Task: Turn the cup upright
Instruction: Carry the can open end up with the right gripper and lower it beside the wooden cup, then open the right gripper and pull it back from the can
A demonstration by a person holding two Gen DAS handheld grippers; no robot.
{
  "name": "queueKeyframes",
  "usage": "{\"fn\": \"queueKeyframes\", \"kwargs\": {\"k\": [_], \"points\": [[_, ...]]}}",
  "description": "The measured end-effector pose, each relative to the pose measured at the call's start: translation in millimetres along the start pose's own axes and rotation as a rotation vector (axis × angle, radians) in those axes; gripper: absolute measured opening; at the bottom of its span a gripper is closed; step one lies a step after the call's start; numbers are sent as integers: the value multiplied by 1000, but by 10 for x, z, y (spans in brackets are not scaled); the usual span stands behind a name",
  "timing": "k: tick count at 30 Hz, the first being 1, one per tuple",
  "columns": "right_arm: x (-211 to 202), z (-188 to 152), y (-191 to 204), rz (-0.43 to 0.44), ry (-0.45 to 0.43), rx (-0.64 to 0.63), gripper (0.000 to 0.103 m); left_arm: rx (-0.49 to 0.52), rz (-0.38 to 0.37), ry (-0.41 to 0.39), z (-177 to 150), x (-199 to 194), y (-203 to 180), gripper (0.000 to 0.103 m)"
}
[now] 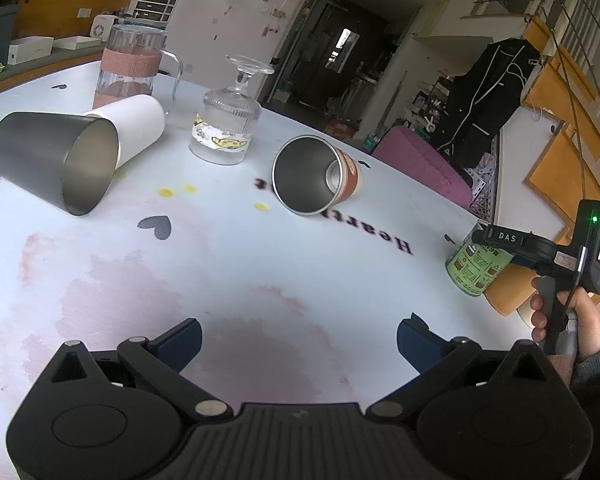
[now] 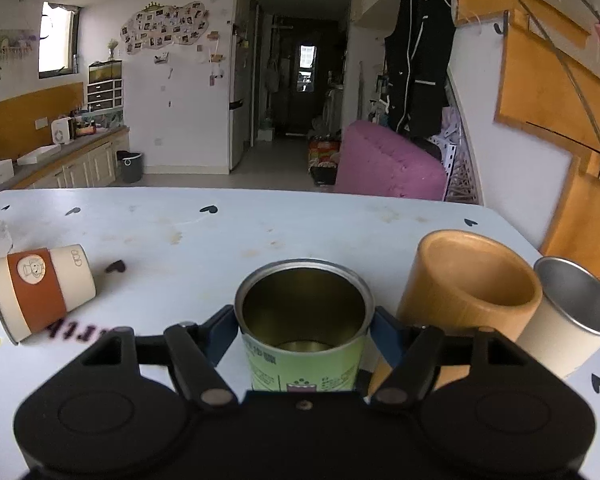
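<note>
My right gripper [image 2: 302,330] is shut on a green printed metal cup [image 2: 304,332] that stands upright on the table, open end up. The same cup [image 1: 476,266] shows in the left wrist view at the right table edge under the right gripper [image 1: 500,240]. My left gripper [image 1: 300,340] is open and empty above the table's near part. A white cup with a brown sleeve [image 1: 320,174] lies on its side mid-table, also in the right wrist view [image 2: 40,294]. A dark grey cup [image 1: 54,162] and a white cup [image 1: 134,128] lie on their sides at the left.
An orange cup [image 2: 468,284] and a cream steel cup [image 2: 572,316] stand right of the green cup. An upside-down stemmed glass [image 1: 230,120] and a glass pitcher with pink band [image 1: 130,66] stand at the back left. The table edge [image 2: 512,224] runs close on the right.
</note>
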State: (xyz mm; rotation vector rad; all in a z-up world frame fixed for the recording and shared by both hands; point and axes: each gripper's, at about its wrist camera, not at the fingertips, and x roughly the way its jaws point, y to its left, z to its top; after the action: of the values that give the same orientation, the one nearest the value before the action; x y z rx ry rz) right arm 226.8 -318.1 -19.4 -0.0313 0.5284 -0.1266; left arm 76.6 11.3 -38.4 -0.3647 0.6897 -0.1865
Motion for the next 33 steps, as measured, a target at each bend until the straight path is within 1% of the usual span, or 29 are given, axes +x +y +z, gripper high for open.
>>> {"fn": "queueKeyframes", "kwargs": {"k": [5, 7, 8, 9, 15, 19, 23, 28, 33], "points": [[-35, -29, 26, -6, -2, -5, 75, 5, 0, -2, -2, -3, -12, 102], [-54, -20, 6, 25, 25, 10, 83, 8, 1, -5, 3, -1, -20, 102], [-72, -16, -2, 41, 32, 26, 88, 10, 2, -7, 7, -2, -25, 102], [-111, -22, -8, 55, 30, 37, 91, 12, 2, -10, 12, -3, -29, 102], [-518, -105, -50, 68, -17, 56, 94, 49, 22, -46, 15, -30, -96, 102], [-858, -265, -82, 90, -64, 62, 97, 119, 56, -99, -5, -77, -188, 102], [-1247, -496, -90, 86, -117, 62, 97, 194, 82, -145, -21, -138, -294, 102], [-1637, -706, -107, 108, -147, 101, 98, 257, 75, -154, -67, -206, -401, 103], [-1922, -910, -133, 93, -184, 99, 98, 320, 63, -181, -143, -318, -516, 103]]}}
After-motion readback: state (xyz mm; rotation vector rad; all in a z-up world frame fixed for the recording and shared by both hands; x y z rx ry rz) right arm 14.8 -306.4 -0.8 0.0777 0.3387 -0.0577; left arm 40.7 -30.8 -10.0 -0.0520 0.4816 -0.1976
